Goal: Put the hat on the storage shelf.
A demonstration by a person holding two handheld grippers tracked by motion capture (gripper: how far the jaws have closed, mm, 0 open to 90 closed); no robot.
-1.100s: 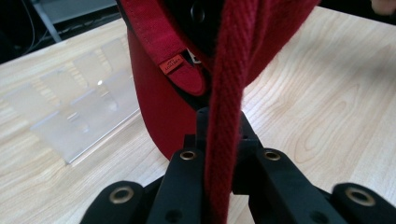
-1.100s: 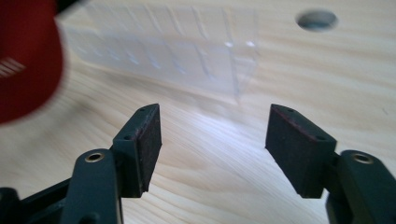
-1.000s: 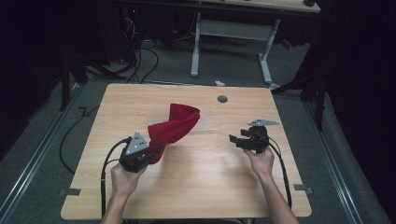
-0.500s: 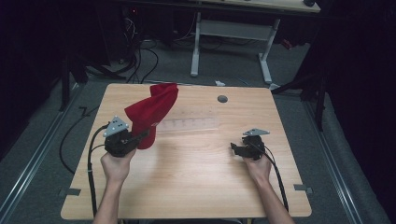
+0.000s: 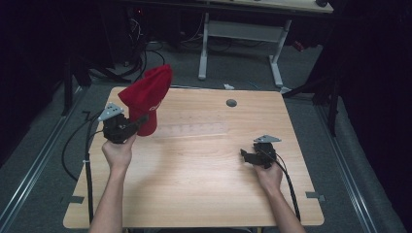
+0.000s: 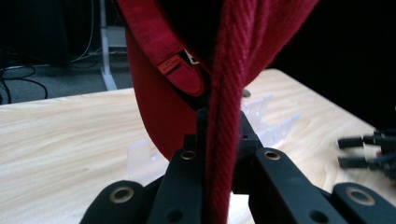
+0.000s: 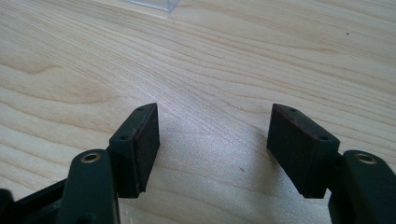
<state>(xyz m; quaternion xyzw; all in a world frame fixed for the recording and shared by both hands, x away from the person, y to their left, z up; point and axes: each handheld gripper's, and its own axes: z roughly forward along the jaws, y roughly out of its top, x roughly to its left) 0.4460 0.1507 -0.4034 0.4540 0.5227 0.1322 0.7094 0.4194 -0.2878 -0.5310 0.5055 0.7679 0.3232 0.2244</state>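
Left hand-held gripper (image 5: pixel 141 119) clamped on red cap (image 5: pixel 145 97), cap above it

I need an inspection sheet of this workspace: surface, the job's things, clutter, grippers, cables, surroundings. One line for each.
Surface: wooden table, bare in the near half; round grommet near the far edge.
Job's things: red cap, lifted off the table at its far left; clear plastic rack lying mid-table.
Clutter: nothing seen.
Grippers: left gripper shut on the cap's edge, seam between the jaws in the left gripper view; right gripper open, nothing between its pads, low over the table, jaws just been opening.
Cables: black cable trails from the left gripper off the table's left edge; another from the right.
Surroundings: dark room, second desk behind, floor cables.
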